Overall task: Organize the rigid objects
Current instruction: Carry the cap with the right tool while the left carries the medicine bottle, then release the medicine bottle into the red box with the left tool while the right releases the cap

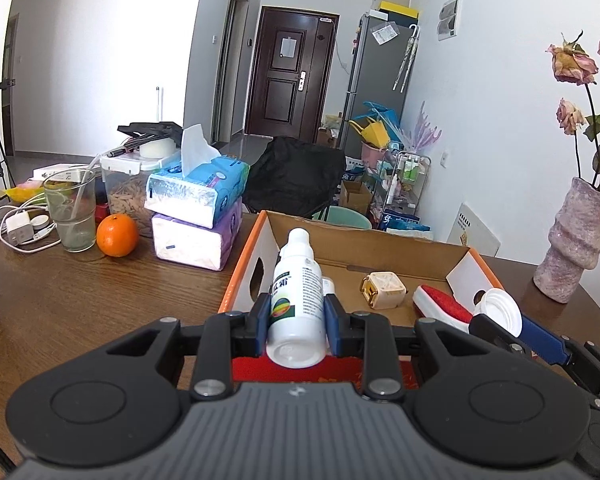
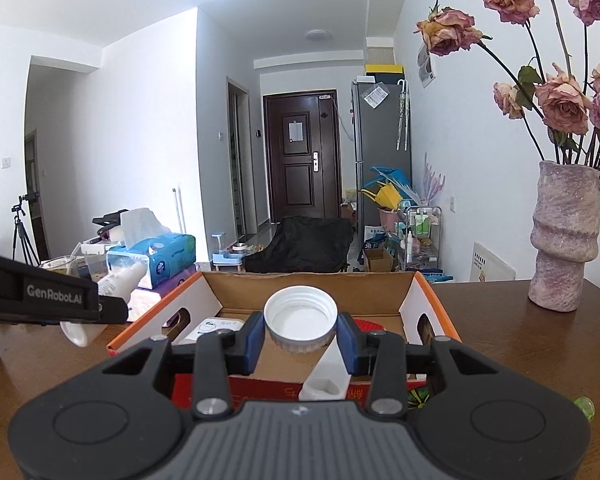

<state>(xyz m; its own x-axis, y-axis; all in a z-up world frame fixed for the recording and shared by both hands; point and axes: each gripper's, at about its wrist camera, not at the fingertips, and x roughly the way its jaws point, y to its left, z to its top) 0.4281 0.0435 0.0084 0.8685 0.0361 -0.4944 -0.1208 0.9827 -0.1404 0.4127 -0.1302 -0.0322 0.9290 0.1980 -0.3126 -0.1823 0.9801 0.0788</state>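
The right gripper clamps a white ribbed plastic screw cap, hollow side facing the camera, between its blue finger pads. Beyond the fingertips sits an open orange-edged cardboard box. Left of them, the other black gripper holds a white plastic bottle. Far right stands a mottled pink ceramic vase.

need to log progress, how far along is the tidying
Done: a beige cube and a red brush lie in the box. In hand: left gripper clamps a bottle, right gripper a cap. Left: both still need placing.
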